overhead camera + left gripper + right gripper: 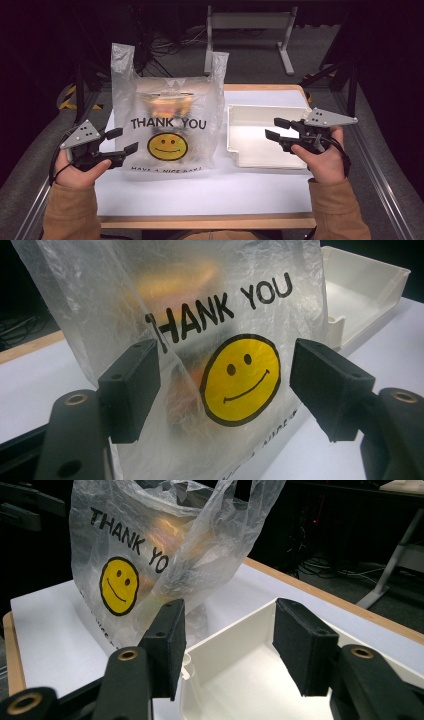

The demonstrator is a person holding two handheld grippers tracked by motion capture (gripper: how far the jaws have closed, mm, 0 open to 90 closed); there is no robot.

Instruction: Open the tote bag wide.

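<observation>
Fingers (131,390) of our left gripper (119,140) and right gripper (278,128) apart, empty; thin bag (167,120) may slump if we pinch film only.

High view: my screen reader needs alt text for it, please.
A clear bag printed THANK YOU with a yellow smiley stands on a white table, a white tray beside it. The left gripper and right gripper flank them, jaws open.

Crinkly translucent plastic bag (167,117); smooth matt white plastic tray (260,135).
</observation>
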